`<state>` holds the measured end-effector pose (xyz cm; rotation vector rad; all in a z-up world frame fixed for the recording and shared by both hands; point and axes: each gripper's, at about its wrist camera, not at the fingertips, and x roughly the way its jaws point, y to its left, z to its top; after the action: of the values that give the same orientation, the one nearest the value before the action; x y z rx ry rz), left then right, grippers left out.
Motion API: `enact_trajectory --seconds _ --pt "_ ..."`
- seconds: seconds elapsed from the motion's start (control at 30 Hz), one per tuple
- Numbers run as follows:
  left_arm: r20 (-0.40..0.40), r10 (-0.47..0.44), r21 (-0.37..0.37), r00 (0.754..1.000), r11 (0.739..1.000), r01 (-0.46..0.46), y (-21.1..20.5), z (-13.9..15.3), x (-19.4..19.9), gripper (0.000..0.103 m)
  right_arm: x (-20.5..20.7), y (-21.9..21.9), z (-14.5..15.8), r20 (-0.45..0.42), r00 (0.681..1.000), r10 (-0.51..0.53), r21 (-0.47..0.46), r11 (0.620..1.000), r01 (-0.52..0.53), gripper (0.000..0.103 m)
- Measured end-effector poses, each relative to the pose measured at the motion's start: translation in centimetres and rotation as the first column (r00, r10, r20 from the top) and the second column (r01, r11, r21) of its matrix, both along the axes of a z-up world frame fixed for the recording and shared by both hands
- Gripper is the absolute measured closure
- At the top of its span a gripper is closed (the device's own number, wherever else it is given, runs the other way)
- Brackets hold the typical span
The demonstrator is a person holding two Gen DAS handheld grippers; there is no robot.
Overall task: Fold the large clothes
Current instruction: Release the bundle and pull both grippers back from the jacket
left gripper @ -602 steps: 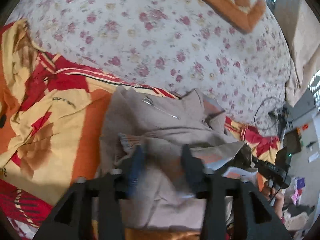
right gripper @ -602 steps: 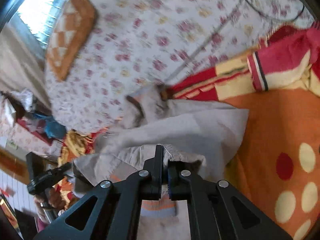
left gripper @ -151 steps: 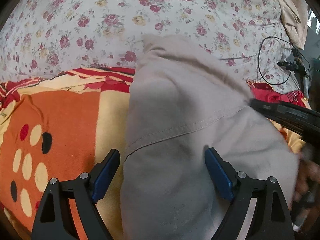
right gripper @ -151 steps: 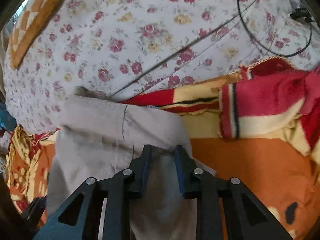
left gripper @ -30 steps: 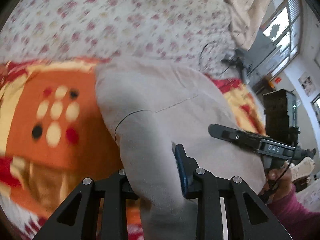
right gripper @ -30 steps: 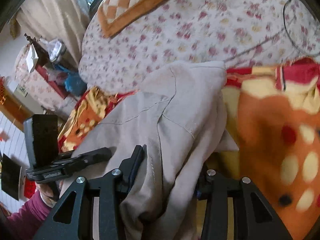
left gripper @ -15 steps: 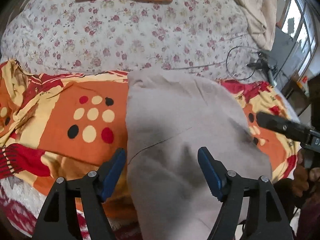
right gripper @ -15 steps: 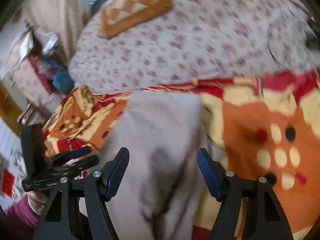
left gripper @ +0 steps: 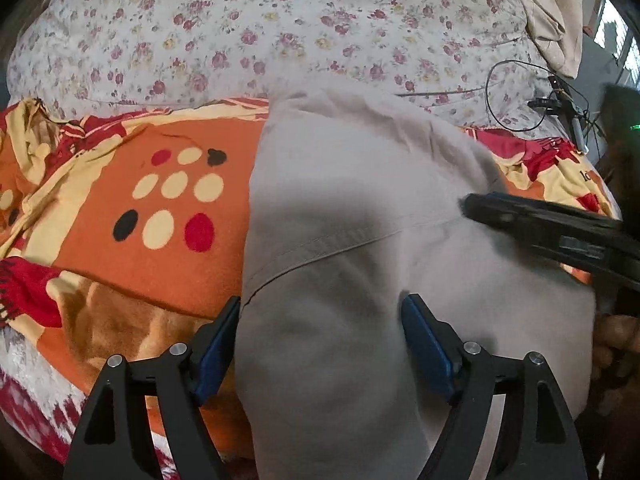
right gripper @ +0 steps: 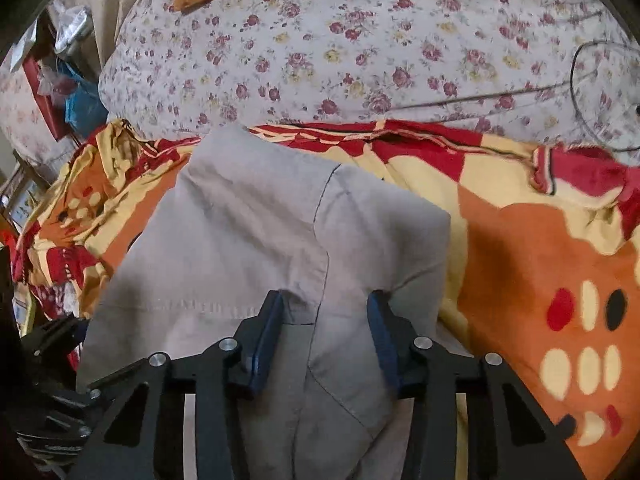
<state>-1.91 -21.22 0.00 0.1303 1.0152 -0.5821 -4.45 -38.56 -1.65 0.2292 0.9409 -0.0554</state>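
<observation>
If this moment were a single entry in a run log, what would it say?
stage: fold pressed flat | item: grey garment on orange blanket | left tool: open, just widened, straddling cloth | right tool: narrowing, cloth between pads

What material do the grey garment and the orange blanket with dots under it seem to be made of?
The grey folded garment looks like woven cotton or a cotton blend, matte: it shows flat stitched seams and soft creases, though the exact fibre cannot be told. The orange blanket with cream, red and black dots looks like plush fleece, probably synthetic: its surface appears fuzzy, with a slight sheen.
</observation>
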Motion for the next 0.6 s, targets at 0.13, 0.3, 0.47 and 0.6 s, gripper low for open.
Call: enact_trajectory --seconds 0.13,0.3,0.47,0.6 --pt "0.007 0.003 0.003 1.0 1.0 -0.003 0.4 -0.5 0.3 0.023 -2.8 1.3 2.8 0.037 0.999 0.029 -0.014 1.0 -0.028 0.055" --pt "0.029 -0.001 0.01 1.0 1.0 0.001 0.8 -0.2 -0.5 0.021 -6.3 3.4 3.4 0.023 0.998 0.057 -0.061 0.997 -0.056 0.057" --pt "0.07 0.008 0.044 0.997 0.999 -0.011 1.3 0.4 -1.6 0.021 -7.2 2.8 0.1 -0.025 1.0 -0.011 -0.094 0.996 0.009 0.056" --pt "0.14 0.05 0.039 0.989 0.998 -0.056 2.3 2.2 -3.0 0.021 -8.1 3.1 2.1 0.002 0.999 -0.045 -0.095 0.994 0.045 0.05"
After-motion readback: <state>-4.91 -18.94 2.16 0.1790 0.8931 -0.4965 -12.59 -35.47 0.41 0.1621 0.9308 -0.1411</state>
